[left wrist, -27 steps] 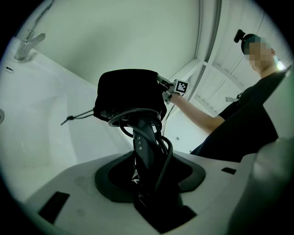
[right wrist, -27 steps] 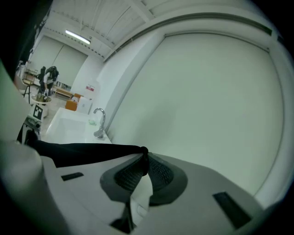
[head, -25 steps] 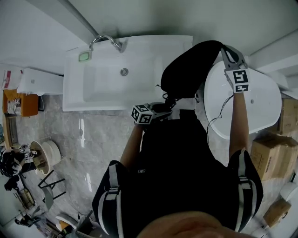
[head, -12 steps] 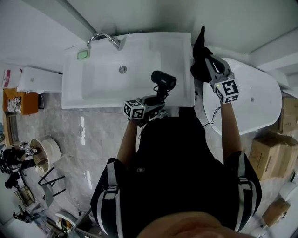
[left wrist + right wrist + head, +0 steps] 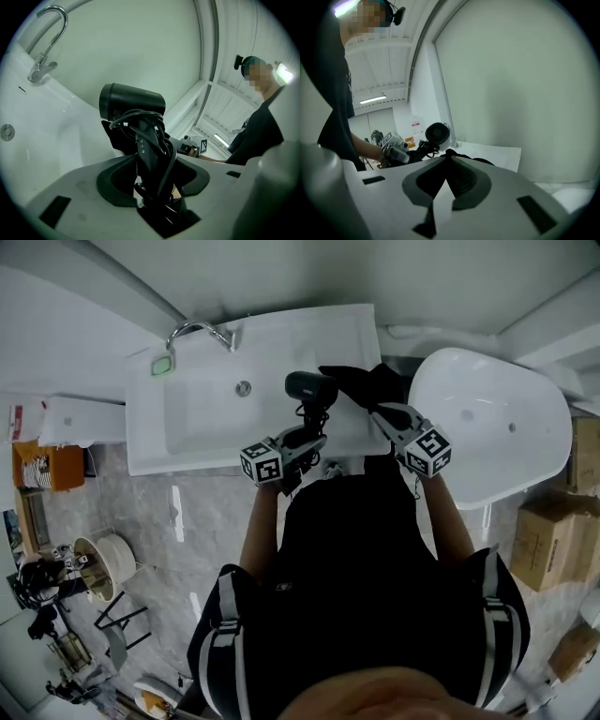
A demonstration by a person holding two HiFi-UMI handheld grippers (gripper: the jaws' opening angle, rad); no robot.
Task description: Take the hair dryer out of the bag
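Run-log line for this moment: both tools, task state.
left tool: shut on handle of black corded hair dryer | right tool: shut on black fabric bag | dryer: out of bag, over white sink

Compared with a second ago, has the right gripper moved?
Yes. The right gripper has swung from over the bathtub down-left to the sink edge, carrying the bag.
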